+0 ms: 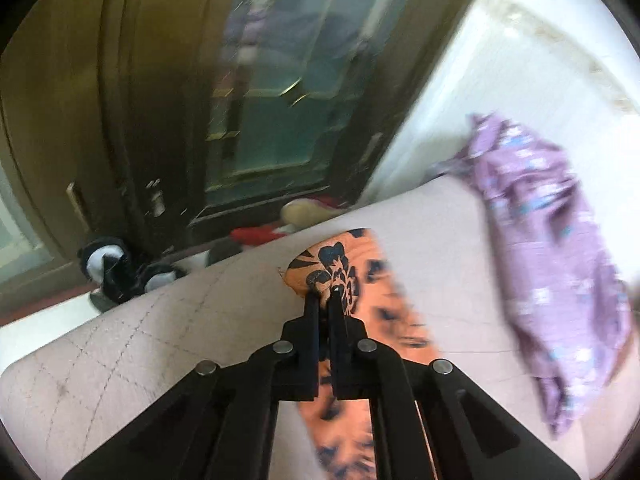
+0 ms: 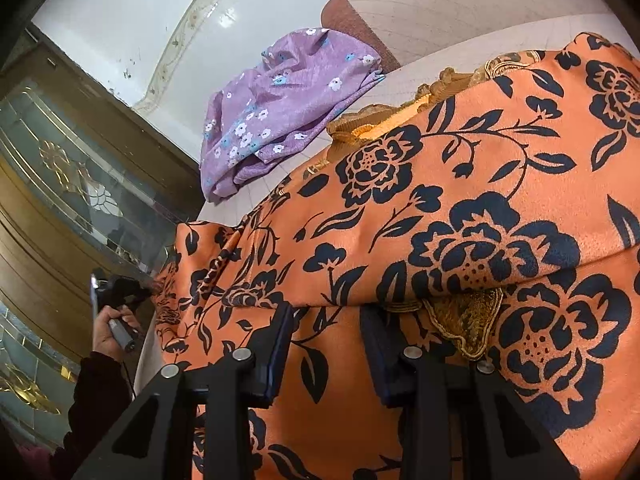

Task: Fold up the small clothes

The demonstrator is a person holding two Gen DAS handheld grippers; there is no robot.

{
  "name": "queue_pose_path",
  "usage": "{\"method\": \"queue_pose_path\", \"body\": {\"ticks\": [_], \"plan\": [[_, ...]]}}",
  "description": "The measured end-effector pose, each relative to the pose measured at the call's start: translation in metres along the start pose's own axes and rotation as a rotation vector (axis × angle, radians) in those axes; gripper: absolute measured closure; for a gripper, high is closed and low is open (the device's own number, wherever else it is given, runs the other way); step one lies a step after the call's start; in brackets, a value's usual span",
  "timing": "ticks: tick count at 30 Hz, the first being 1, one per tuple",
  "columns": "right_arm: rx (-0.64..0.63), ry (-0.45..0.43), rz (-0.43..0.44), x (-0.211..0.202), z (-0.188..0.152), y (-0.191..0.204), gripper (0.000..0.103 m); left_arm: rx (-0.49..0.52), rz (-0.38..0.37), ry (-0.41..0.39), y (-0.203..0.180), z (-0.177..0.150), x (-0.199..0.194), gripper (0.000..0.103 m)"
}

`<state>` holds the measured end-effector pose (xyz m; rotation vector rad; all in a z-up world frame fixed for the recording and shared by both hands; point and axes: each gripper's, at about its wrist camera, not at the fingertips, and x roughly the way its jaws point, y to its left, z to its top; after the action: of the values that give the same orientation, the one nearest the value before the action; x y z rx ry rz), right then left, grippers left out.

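We are pinching the orange floral garment [image 1: 340, 268] with the left gripper [image 1: 326, 294], its two black fingers pressed together on a corner of the cloth, which is lifting slightly off the pale quilted surface [image 1: 168, 320]. From the left wrist view the garment is running back toward us under the tool, blurred along its near length. The right gripper [image 2: 326, 316] is standing spread, its fingers [image 2: 280, 344] apart over the same orange garment [image 2: 460, 220], which is lying folded across the quilted surface [image 2: 460, 4] and filling most of the right wrist view; a gold embroidered trim [image 2: 468, 320] is showing under the fold edge, just to the right of the tool. At the left edge of that view, a hand [image 2: 108, 332] is holding the left gripper [image 2: 150, 288] at the garment's left end. A crumpled purple flowered garment [image 2: 280, 112] is lying farther away on the surface, apart from the orange one; in the left wrist view it [image 1: 552, 256] is sitting to the right, blurred.
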<state>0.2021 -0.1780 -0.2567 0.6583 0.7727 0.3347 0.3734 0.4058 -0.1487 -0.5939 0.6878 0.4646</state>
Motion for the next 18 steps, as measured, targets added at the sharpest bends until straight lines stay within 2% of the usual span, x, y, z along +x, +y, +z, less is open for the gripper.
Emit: {"method": "queue_pose_path", "body": {"ticks": [5, 8, 10, 13, 18], "plan": [[0.019, -0.003, 0.018, -0.003, 0.001, -0.002, 0.064, 0.119, -0.126, -0.096, -0.062, -0.006, -0.084, 0.100], [0.068, 0.008, 0.050, -0.009, 0.006, -0.007, 0.064, 0.227, -0.212, -0.168, -0.108, -0.031, -0.146, 0.100], [0.115, 0.014, 0.088, -0.020, 0.011, -0.013, 0.064, 0.321, -0.284, -0.196, -0.143, -0.061, -0.183, 0.100], [0.125, -0.027, 0.118, -0.059, 0.023, -0.026, 0.062, 0.467, -0.405, -0.169, -0.199, -0.112, -0.221, 0.100], [0.134, -0.122, 0.059, -0.137, 0.049, -0.069, 0.062, 0.632, -0.536, -0.096, -0.276, -0.194, -0.256, 0.100]]}}
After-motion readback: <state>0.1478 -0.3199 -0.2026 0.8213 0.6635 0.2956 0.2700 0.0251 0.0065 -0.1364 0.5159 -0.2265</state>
